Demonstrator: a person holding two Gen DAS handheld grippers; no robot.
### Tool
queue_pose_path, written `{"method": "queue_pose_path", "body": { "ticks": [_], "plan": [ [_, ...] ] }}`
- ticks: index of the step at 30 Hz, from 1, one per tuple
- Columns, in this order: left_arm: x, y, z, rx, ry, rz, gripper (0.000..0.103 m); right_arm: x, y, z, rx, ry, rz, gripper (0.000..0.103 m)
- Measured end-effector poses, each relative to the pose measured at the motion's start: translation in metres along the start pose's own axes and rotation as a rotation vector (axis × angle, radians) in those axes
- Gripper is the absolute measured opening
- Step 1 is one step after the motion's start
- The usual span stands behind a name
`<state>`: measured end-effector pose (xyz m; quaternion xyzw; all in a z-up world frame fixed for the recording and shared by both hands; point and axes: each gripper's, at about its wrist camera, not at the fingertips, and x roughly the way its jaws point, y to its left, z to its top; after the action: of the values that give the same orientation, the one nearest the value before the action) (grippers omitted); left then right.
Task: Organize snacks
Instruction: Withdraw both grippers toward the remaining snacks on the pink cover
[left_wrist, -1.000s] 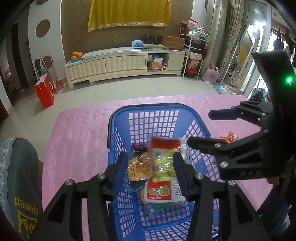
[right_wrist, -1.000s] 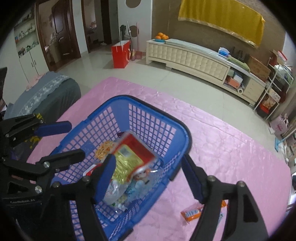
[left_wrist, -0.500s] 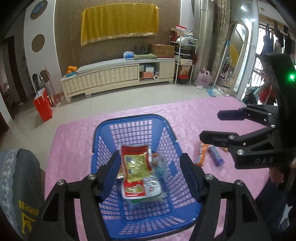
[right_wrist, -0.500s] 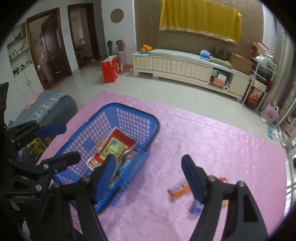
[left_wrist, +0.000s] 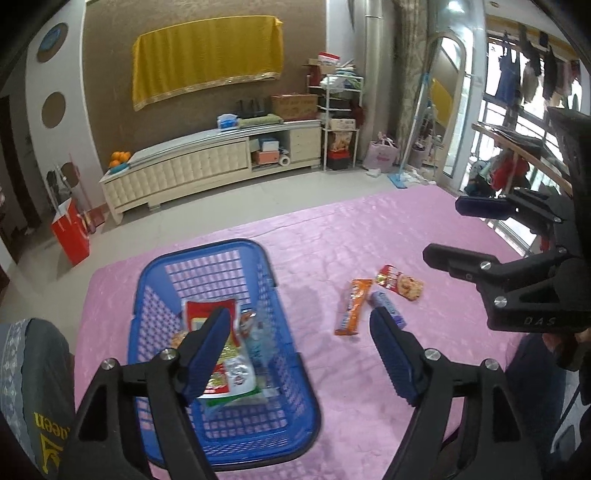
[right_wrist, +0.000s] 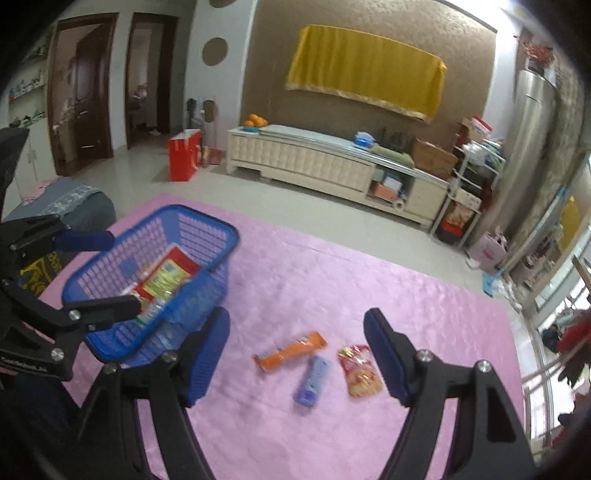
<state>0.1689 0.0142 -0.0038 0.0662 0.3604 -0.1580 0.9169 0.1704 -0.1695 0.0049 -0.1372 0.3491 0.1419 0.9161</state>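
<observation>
A blue plastic basket (left_wrist: 258, 254) (right_wrist: 207, 218) stands on the pink table cloth (left_wrist: 332, 240) at the left. In it a red and yellow snack packet (left_wrist: 201, 314) (right_wrist: 166, 275) lies on top of other packets. To its right lie an orange bar (left_wrist: 352, 306) (right_wrist: 291, 349), a purple packet (left_wrist: 384, 304) (right_wrist: 314, 380) and a red snack bag (left_wrist: 400, 284) (right_wrist: 360, 371). My left gripper (left_wrist: 299, 332) hangs above the basket's right rim, its jaws opening, nothing between them. My right gripper (right_wrist: 295, 325) is open and empty above the three loose snacks.
A chair with a grey cover (left_wrist: 29, 369) stands close at the table's left edge. Beyond the far table edge are bare floor, a cream cabinet (left_wrist: 207, 162) and a red paper bag (left_wrist: 72, 230). A person's hand (left_wrist: 576, 339) holds the right gripper.
The left jaws widened and let the red and yellow packet drop into the basket. Both grippers pulled back, rose and swung right, bringing the three loose snacks into view.
</observation>
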Motion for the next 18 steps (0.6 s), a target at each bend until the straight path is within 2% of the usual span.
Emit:
{"method": "queue_pose_path", "body": {
  "ticks": [3,8,12,15,18],
  "plan": [
    [0.008,-0.015,0.000,0.013,0.009,-0.015,0.077,-0.001,-0.013,-0.007,0.020,-0.003,-0.021,0.089],
    [0.028,-0.033,0.002,0.007,0.026,-0.037,0.077,0.002,-0.037,-0.021,0.037,0.029,-0.027,0.091],
    [0.045,-0.047,0.001,0.009,0.051,-0.048,0.077,0.010,-0.050,-0.033,0.030,0.055,-0.029,0.102],
    [0.058,-0.060,0.001,0.018,0.073,-0.058,0.077,0.019,-0.056,-0.043,-0.012,0.069,-0.056,0.103],
    [0.072,-0.071,0.000,0.035,0.090,-0.049,0.077,0.032,-0.068,-0.053,-0.004,0.109,-0.032,0.103]
  ]
}}
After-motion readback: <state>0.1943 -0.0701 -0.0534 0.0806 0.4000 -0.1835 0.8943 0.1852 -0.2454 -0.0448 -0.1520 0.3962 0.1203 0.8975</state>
